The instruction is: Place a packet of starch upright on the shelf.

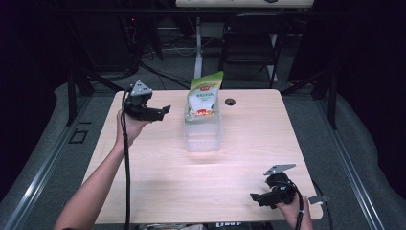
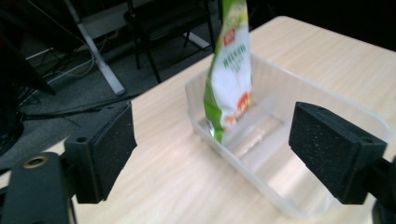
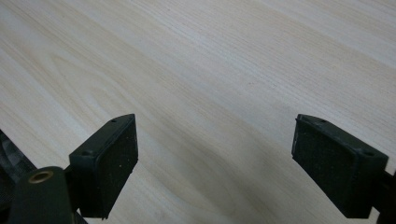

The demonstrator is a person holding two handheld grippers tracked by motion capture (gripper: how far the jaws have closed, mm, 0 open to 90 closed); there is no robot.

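Observation:
A green and white snack bag stands upright at the far end of a clear plastic container on the light wooden table. My left gripper is held in a hand above the table, left of the bag and apart from it, pointing toward it. In the left gripper view the bag and the container lie ahead of the open left gripper, with nothing between its pads. My right gripper rests low near the front right edge; it stands open over bare wood.
A round cable hole sits in the table just right of the bag. Behind the table stand a dark chair and a white desk leg, with cables on the floor. The left gripper's cable hangs along the forearm.

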